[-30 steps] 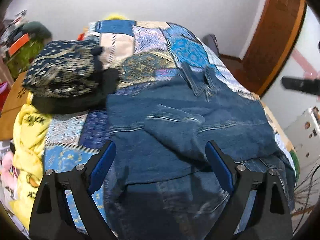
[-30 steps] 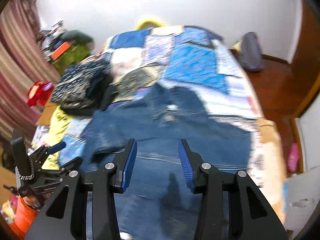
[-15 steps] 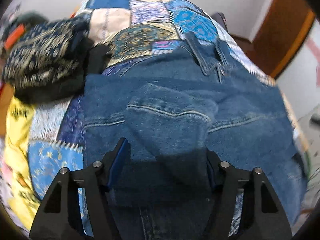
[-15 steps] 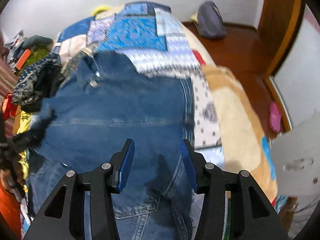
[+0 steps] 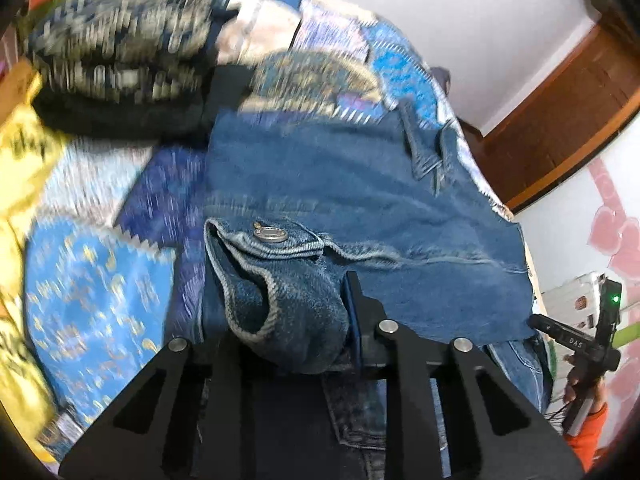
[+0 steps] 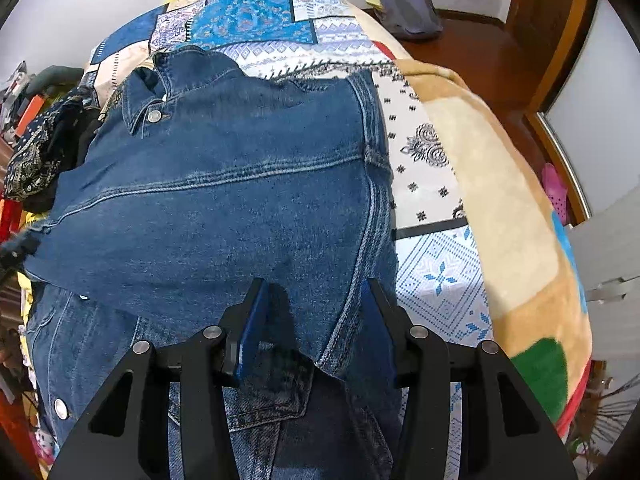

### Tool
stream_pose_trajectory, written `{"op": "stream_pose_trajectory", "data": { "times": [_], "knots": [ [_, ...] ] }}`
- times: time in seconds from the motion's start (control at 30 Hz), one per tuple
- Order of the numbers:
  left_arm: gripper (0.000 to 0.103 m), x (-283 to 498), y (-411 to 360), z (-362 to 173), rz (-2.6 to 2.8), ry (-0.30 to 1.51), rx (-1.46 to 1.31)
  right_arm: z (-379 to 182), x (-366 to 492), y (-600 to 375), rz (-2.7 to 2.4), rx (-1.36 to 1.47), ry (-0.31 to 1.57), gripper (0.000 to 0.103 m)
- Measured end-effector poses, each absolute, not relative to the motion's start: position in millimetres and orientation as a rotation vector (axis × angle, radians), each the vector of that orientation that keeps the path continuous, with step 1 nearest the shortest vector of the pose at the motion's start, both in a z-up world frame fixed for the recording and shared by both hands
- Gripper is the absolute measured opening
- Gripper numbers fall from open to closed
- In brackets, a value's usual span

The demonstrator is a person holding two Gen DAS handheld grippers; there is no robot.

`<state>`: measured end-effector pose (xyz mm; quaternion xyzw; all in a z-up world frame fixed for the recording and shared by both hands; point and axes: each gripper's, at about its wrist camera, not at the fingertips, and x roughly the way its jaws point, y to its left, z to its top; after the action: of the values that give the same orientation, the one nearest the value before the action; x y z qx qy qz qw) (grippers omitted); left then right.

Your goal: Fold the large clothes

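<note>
Left wrist view: my left tool [image 5: 280, 312] has just been closing and pinches the cuff [image 5: 276, 280] of the denim jacket [image 6: 224, 200] on the bed [image 6: 440, 208], right tool [image 6: 312, 320] spread astride its hem, so I should lift both evenly.

The denim jacket [image 6: 224, 200] lies spread on the bed [image 6: 500, 184], over the patchwork bedspread [image 5: 100, 304], its collar [image 6: 160, 92] at the far end. A pile of folded clothes [image 5: 120, 56] sits on the bed beyond the jacket's left edge. The left hand-held gripper [image 5: 280, 320] is at the jacket's near left edge with a bunched cuff [image 5: 276, 292] between its fingers. The right hand-held gripper [image 6: 314, 320] stands over the jacket's near right edge. A bag [image 6: 408, 12] rests on the floor past the bed's far right corner.
</note>
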<state>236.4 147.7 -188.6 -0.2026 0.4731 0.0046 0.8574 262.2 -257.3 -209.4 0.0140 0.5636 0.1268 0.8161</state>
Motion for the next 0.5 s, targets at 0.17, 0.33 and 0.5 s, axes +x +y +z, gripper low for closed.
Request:
{"op": "stream_pose_trajectory", "data": {
  "times": [0.17, 0.33, 0.5],
  "knots": [
    [0.021, 234.5, 123.2, -136.8, 0.009, 0.847, -0.243, -194.8, 263.1, -257.1, 0.265, 0.035, 1.156, 0.044],
    [0.021, 240.9, 122.3, -136.6, 0.060, 0.843, -0.153, -197.9, 264.6, -247.3, 0.267, 0.018, 1.161, 0.044],
    [0.027, 246.7, 142.6, -184.9, 0.094, 0.991, -0.201, -222.4, 263.3, -234.0, 0.271, -0.043, 1.222, 0.044]
  ]
}}
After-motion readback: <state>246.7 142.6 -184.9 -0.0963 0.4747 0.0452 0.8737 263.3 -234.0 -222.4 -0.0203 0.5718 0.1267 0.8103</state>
